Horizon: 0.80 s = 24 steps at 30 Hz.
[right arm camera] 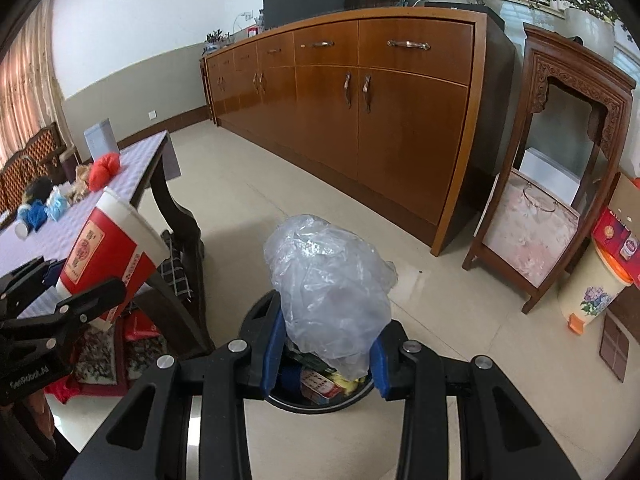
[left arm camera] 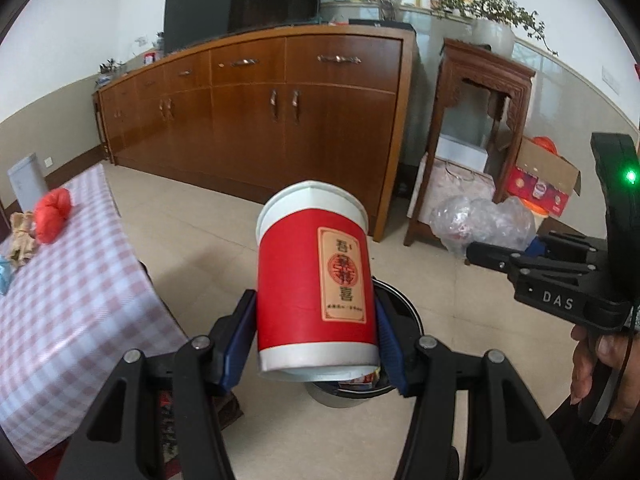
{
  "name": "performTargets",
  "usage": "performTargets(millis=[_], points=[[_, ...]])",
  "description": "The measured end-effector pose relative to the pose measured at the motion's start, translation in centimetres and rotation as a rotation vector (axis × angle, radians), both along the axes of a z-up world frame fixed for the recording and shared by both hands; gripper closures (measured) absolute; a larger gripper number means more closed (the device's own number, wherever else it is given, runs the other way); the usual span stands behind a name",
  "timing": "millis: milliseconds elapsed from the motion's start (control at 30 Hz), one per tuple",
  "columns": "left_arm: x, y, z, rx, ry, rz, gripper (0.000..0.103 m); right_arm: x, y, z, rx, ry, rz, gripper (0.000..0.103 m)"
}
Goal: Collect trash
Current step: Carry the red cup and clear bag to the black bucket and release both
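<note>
Left gripper (left arm camera: 316,320) fingers clamp the red paper cup (left arm camera: 314,280); right gripper (right arm camera: 326,354) fingers pinch the clear plastic bag (right arm camera: 328,280). Centre each over the trash bin (right arm camera: 320,400) before release.

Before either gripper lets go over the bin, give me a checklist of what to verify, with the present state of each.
1. Left gripper clamped on the red paper cup: ok, both blue pads press its sides.
2. Right gripper clamped on the crumpled clear plastic bag: ok.
3. Trash bin under the bag: ok, its rim and the trash already inside show just below the plastic.
4. Bin under the cup: cannot tell; only part of the rim shows behind the cup.
5. Room left in the bin: cannot tell, the bag hides most of the opening.
6. The two grippers apart from each other: ok.
</note>
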<state>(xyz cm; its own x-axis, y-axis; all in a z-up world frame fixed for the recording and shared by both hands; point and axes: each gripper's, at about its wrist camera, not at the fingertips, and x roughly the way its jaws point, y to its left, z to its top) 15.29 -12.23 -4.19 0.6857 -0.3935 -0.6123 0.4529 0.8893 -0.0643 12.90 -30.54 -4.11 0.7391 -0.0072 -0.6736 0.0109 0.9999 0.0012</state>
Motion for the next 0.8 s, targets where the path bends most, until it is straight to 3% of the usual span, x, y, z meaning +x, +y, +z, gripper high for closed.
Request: performTargets(millis=[367, 600, 667, 700, 733, 767, 800], points=[[2.4, -2.6, -3.9, -0.008, 0.08, -0.048, 0.045, 2.2, -1.6, -4.9, -0.038, 0.07, 0.087, 0.064], [4.8, -4.1, -7.6, 0.012, 0.173, -0.069, 0.045, 5.6, -1.5, -10.0, -0.068, 0.172, 0.214, 0.064], [5.6, -4.4, -8.7, 0.006, 0.214, -0.087, 0.039, 6.9, -1.2, -11.9, -0.086, 0.217, 0.264, 0.064], [6.2, -4.8, -9.6, 0.012, 0.245, -0.095, 0.033, 7.5, -0.9, -13.2, -0.11, 0.239, 0.295, 0.058], [6.8, -4.9, -10.7, 0.032, 0.277, -0.082, 0.01, 7.9, -0.9, -14.2, -0.151, 0.262, 0.295, 0.049], [7.1, -4.6, -11.2, 0.047, 0.287, -0.053, 0.001, 8.3, -1.1, -15.5, -0.199, 0.292, 0.272, 0.022], [7.3, -3.8, -11.5, 0.042, 0.286, -0.023, 0.0, 8.4, -1.6, -16.2, -0.215, 0.301, 0.259, 0.007]])
